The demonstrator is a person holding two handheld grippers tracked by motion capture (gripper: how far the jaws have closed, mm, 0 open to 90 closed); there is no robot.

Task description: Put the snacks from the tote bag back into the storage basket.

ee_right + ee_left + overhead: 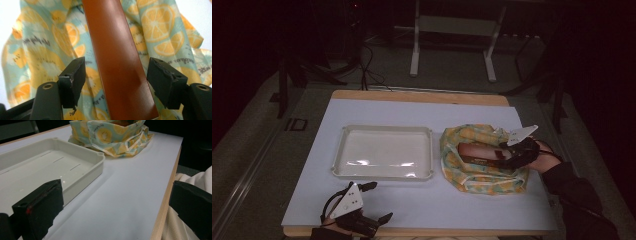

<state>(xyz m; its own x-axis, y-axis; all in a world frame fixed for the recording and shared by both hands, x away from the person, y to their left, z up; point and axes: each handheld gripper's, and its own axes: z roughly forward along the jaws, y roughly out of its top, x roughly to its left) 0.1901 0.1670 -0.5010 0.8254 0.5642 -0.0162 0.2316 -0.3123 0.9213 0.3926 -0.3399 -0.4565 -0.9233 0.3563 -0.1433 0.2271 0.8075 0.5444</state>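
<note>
1 brown bar [117, 60] lies in 1 fruit-print bag [484, 159] between the right gripper's [511, 156] parted jaws, untouched; 1 empty tray [383, 172] sits beside; the left gripper [372, 202] gapes.

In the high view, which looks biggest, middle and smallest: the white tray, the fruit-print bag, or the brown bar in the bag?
1. White tray: looks largest.
2. Fruit-print bag: a bit smaller than the tray.
3. Brown bar: clearly smallest, though the right tool covers one end.

Long reddish-brown box [117, 57] flat inside open citrus-print bag [482, 152]
</note>
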